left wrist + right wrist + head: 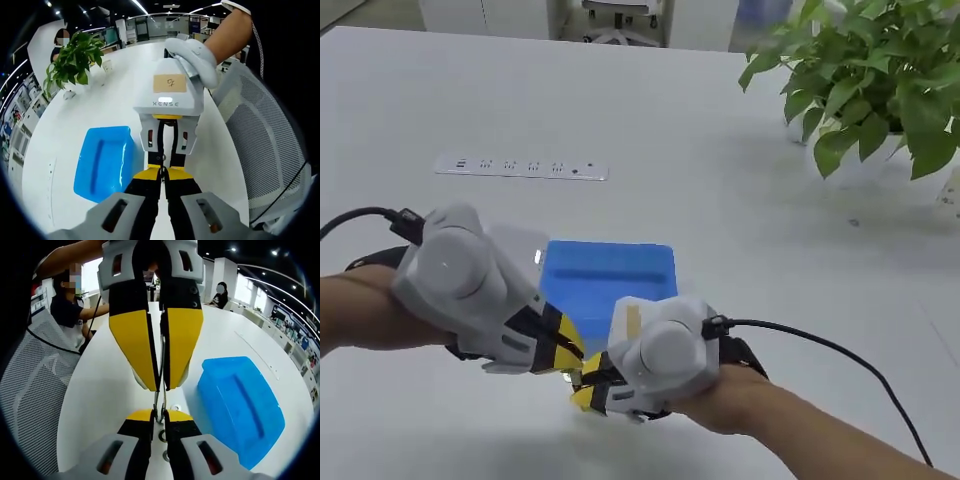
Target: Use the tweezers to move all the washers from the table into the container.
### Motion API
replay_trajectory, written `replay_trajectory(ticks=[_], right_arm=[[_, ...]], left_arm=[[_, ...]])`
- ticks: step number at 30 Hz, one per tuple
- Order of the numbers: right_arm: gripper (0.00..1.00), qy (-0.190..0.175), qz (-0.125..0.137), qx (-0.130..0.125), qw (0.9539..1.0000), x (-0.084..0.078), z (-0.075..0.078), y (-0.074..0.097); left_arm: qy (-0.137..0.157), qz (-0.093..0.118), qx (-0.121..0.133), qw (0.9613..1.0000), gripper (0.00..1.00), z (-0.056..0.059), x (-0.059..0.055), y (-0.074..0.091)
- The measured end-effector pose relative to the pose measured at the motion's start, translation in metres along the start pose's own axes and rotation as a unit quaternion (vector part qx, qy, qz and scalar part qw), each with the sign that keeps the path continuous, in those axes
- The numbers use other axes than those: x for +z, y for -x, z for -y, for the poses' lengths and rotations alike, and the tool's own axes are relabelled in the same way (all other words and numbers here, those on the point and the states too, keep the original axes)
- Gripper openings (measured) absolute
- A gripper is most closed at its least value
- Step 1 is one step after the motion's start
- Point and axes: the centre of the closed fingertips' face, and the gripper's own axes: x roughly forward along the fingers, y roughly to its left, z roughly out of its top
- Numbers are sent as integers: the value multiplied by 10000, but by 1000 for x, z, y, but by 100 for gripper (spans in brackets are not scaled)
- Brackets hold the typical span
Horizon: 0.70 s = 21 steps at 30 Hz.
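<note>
White table (720, 200) with a plant (865, 80) off at 2 o'clock. Both hands sit low at the near edge, grippers nose to nose. The left gripper (570, 350) comes in from 9 o'clock and the right gripper (582, 385) from 4. Each has its jaws pinched together on the thin tweezers (159, 405) running between them. The blue container (610, 275) is just past the tips at 12. In the right gripper view, a few washers (162, 435) lie on the table under the tips, at 6.

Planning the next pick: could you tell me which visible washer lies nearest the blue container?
The washer right of the tweezers in the right gripper view; the other two show between its tongs.
</note>
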Motion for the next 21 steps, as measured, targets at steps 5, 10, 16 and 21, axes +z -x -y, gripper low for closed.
replay_trajectory(ticks=[5, 10, 16, 21], right_arm=[[10, 0, -7, -5, 10000, 0, 0, 0], [10, 28, -6, -18, 10000, 1, 0, 2], [10, 67, 17, -9, 10000, 6, 0, 6], [10, 146, -17, 52, 9999, 11, -3, 11]], left_arm=[[-41, -20, 14, 10000, 7, 1, 0, 0], [-106, -45, 37, 9999, 7, 0, 1, 1], [-136, -64, 30, 9999, 7, -1, 4, 6], [-161, -86, -18, 9998, 7, 1, 7, 11]])
